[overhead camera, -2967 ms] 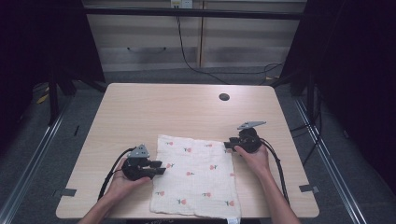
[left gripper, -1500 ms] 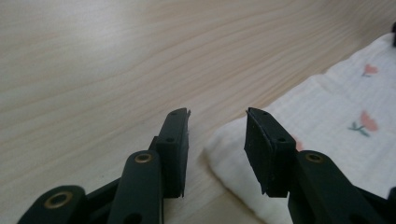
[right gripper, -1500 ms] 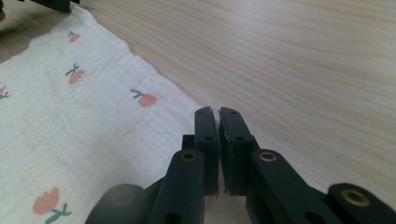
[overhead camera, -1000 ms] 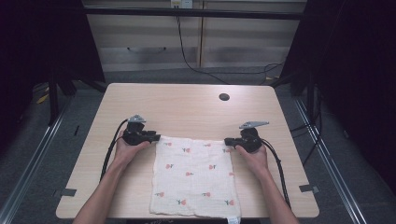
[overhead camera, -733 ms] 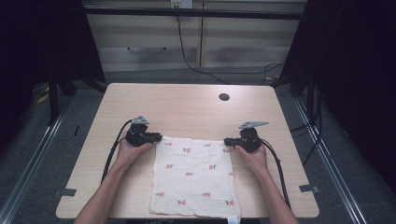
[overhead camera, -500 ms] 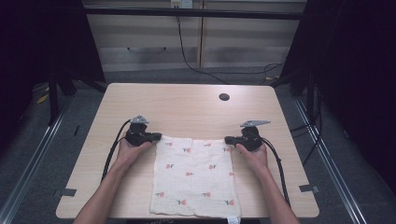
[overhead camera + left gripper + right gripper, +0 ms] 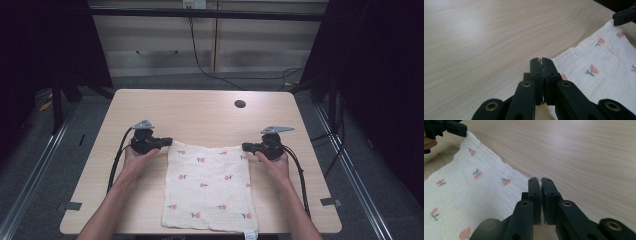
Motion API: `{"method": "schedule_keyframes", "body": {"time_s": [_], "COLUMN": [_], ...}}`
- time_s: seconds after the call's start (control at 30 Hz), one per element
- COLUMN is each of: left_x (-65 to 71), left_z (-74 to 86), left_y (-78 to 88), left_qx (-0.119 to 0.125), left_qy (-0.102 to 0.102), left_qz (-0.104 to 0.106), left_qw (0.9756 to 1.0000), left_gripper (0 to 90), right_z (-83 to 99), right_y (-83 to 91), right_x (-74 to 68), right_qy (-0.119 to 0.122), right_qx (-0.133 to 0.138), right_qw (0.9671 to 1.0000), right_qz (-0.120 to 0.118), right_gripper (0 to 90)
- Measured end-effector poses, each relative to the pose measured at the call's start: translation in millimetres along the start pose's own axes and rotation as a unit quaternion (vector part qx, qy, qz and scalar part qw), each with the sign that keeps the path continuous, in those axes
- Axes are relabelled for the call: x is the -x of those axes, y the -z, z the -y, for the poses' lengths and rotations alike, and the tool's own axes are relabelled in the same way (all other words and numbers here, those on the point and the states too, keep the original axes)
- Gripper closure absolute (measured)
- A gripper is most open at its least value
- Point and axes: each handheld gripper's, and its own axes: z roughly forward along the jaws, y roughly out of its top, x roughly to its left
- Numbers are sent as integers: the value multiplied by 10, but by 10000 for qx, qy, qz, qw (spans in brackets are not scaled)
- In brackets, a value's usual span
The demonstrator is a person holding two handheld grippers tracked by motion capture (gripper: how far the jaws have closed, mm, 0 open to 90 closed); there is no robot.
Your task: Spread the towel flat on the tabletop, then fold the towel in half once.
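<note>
A white cloth (image 7: pixel 210 185) printed with small red flowers lies flat on the wooden table (image 7: pixel 200 115). Its near edge reaches the table's front edge. My left gripper (image 7: pixel 169 142) is at the cloth's far left corner, jaws closed with a thin strip of fabric pinched between them. In the left gripper view the shut gripper (image 7: pixel 541 61) meets the cloth (image 7: pixel 599 75) at that corner. My right gripper (image 7: pixel 245 146) holds the far right corner the same way. The right gripper view has the shut gripper (image 7: pixel 540 181) on the cloth (image 7: pixel 474 195) edge.
A dark round hole (image 7: pixel 240 104) sits in the table top toward the far right. Cables trail from both grippers along the person's forearms. Tape marks (image 7: pixel 73 205) lie near the front corners. Bare wood stretches beyond the cloth.
My left gripper moved from the cloth's near left side up to its far left corner and closed on it. The right gripper stayed at the far right corner.
</note>
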Motion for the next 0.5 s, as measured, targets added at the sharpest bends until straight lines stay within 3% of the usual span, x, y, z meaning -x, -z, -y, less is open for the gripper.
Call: {"method": "schedule_keyframes", "body": {"time_s": [0.17,0.5], "left_x": [4,132], "left_z": [-32,-159], "left_y": [57,176], "left_qx": [102,344], "left_qy": [9,-193], "left_qz": [-10,80], "left_qw": [9999,9992], "left_gripper": [884,884], "right_z": [-19,-95], "right_y": [71,172], "right_x": [-24,-45], "right_qy": [35,106], "right_qx": [82,303], "right_qw": [10000,9995], "right_qz": [-1,-27], "right_gripper": [866,867]}}
